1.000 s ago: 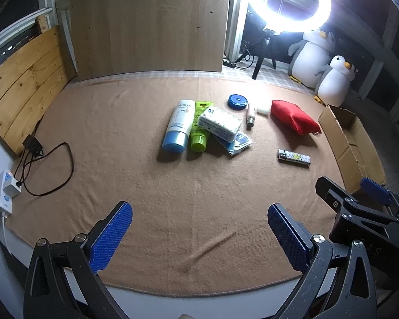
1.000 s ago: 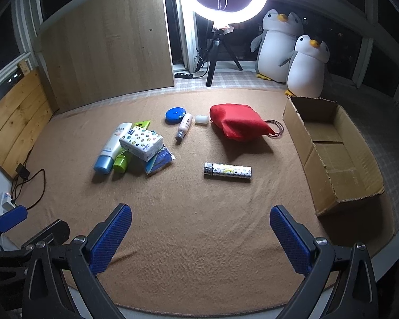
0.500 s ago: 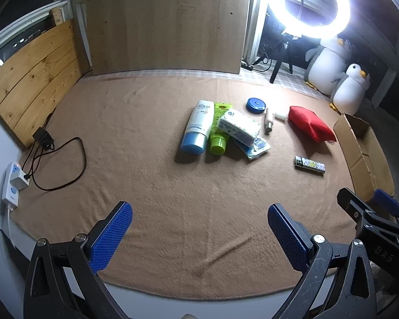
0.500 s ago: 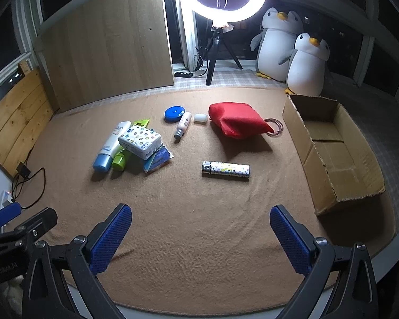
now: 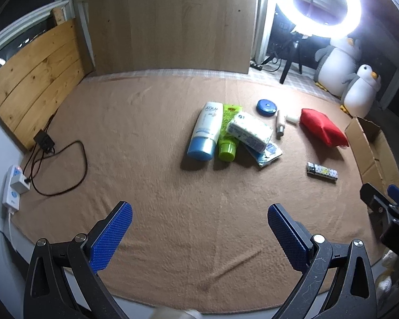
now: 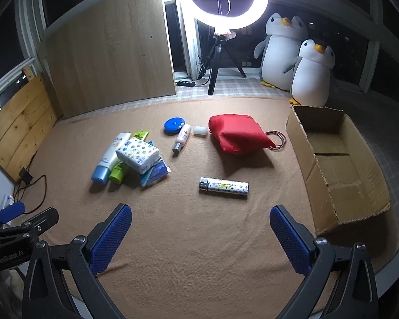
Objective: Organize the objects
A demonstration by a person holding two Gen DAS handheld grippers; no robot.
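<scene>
On the tan blanket (image 6: 199, 252) lies a patterned white tube (image 6: 224, 187); both grippers (image 5: 199, 228) (image 6: 200, 228) gape, holding nothing

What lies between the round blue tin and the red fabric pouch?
In the right wrist view, a small pinkish bottle and a small white block lie between the round blue tin and the red fabric pouch.
</scene>
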